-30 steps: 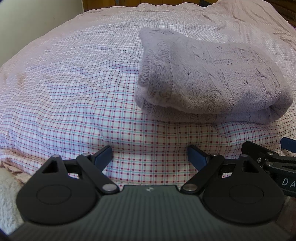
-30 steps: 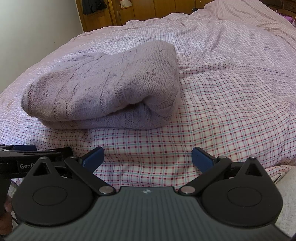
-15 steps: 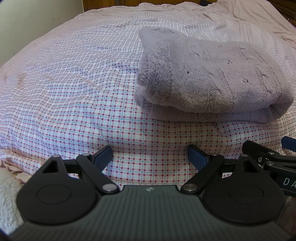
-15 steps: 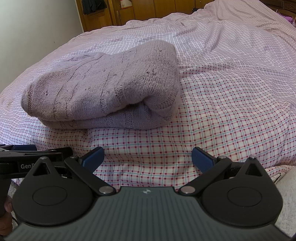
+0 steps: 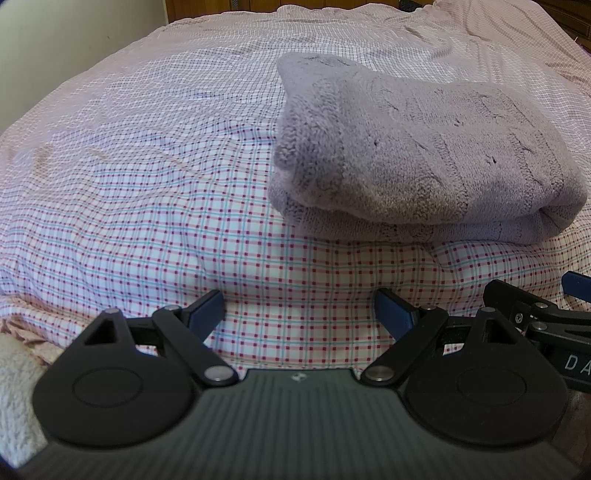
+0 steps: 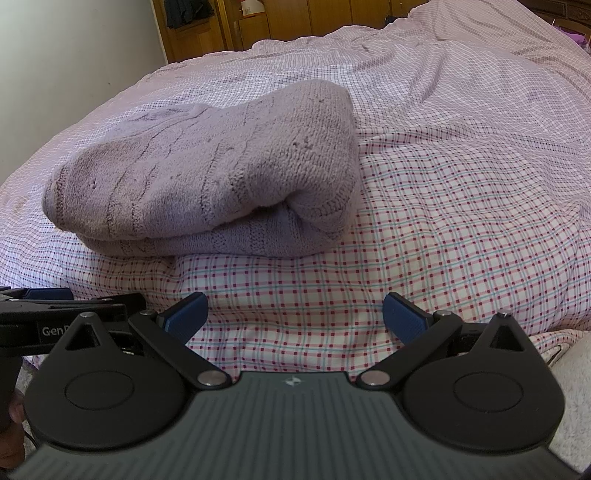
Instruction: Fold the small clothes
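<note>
A lilac knitted sweater lies folded into a thick bundle on the checked bedspread. In the left wrist view it sits ahead and to the right; in the right wrist view the sweater sits ahead and to the left. My left gripper hovers over bare bedspread short of the bundle, open, with nothing between its blue pads. My right gripper is likewise open and empty, apart from the sweater. Each gripper shows at the edge of the other's view.
The bedspread stretches far back and to both sides, lightly wrinkled. Wooden furniture and a pale wall stand behind the bed. A white fluffy fabric lies at the near edge.
</note>
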A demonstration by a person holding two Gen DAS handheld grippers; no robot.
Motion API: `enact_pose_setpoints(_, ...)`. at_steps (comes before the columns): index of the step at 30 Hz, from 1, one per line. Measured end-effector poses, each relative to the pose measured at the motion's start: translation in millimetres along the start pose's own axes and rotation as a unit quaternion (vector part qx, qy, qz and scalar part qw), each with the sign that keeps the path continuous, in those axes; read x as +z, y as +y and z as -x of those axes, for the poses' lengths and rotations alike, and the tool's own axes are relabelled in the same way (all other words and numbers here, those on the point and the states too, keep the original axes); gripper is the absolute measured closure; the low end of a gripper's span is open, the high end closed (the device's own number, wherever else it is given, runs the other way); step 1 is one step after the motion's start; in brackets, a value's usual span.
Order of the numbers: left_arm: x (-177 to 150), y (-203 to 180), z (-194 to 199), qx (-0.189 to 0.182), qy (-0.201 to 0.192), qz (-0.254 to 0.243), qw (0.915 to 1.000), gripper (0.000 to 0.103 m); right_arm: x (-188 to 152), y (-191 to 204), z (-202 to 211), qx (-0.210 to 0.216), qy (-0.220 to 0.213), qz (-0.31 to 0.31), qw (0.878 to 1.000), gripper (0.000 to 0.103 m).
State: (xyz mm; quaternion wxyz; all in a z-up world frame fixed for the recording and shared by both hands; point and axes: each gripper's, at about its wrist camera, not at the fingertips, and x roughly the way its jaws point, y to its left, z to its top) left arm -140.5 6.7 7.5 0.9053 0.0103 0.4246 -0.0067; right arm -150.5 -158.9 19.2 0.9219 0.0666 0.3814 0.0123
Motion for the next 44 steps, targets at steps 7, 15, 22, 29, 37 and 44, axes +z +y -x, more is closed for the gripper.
enact_pose_setpoints(7, 0, -1, 0, 0.000, 0.000, 0.000, 1.0000, 0.013, 0, 0, 0, 0.000, 0.000, 0.000, 1.000, 0.000)
enact_pose_setpoints(15, -1, -1, -1, 0.001, 0.000, -0.001, 1.0000, 0.013, 0, 0, -1, -0.001, 0.001, 0.002, 1.000, 0.000)
enact_pose_setpoints(22, 0, -1, -2, 0.000, 0.000, -0.001, 1.0000, 0.013, 0, 1, -1, -0.001, 0.001, 0.002, 1.000, 0.000)
enact_pose_setpoints(29, -2, 1, -5, -0.001, 0.001, 0.000, 1.0000, 0.013, 0, 1, -1, 0.000, 0.001, 0.002, 1.000, 0.000)
enact_pose_setpoints(37, -2, 2, -6, -0.001, 0.000, 0.000, 1.0000, 0.013, 0, 1, -1, 0.000, 0.001, 0.002, 1.000, 0.000)
enact_pose_setpoints(44, -3, 4, -11, -0.001, 0.001, -0.002, 1.0000, 0.012, 0, 1, -1, -0.001, 0.001, 0.002, 1.000, 0.000)
